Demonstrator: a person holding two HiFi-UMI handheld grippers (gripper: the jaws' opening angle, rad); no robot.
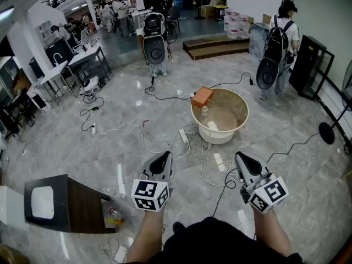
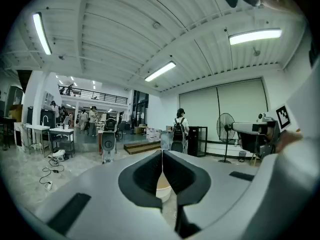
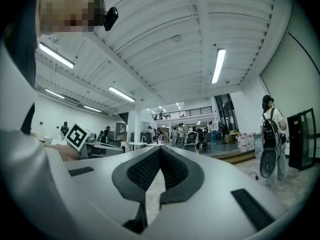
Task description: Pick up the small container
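In the head view, the small container [image 1: 204,111] stands inside the round tub [image 1: 241,110] on the floor, near the tub's 9 o'clock wall and just below the orange box [image 1: 202,97] resting on the rim. It looks upright, though it is too small to be sure. The left gripper [image 1: 163,157] and right gripper [image 1: 242,158] are held low, well apart from the tub. The container lies at about 1 o'clock from the left and 11 o'clock from the right, and neither is plainly nearer.

In the left gripper view, the left gripper [image 2: 162,154] is clenched and empty. A sliver of the tub [image 2: 162,186] shows below the tips, towards 6 o'clock.

In the right gripper view, the right gripper [image 3: 160,149] is likewise clenched on nothing, and the tub is not visible.
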